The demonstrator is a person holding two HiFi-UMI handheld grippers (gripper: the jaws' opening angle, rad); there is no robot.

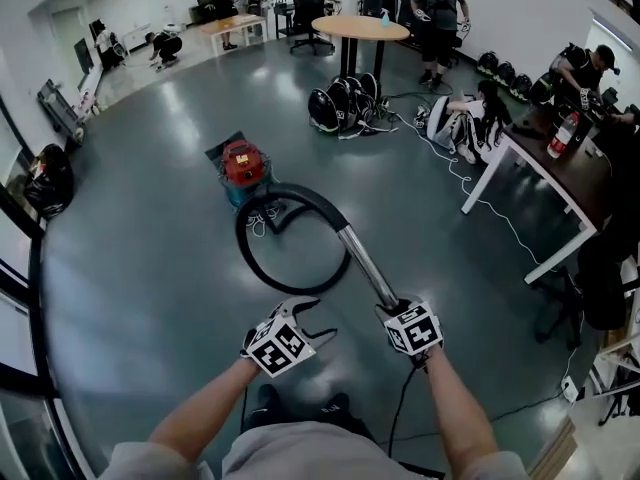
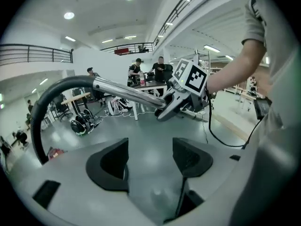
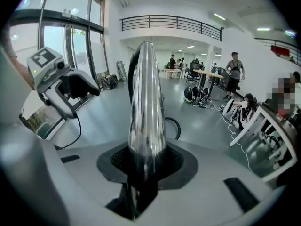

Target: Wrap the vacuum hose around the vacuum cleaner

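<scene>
One round table [image 1: 352, 30] stands well beyond the red vacuum cleaner [image 1: 244, 167].

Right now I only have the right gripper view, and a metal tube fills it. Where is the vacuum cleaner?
Observer: The red-topped vacuum cleaner stands on the floor ahead of the person.
Operator: Anything wound around it yet?
Observer: No. The hose makes a loose loop between it and the person, not around it.
Operator: And what's in the other hand?
Observer: The left gripper, jaws apart, with nothing between them.
</scene>
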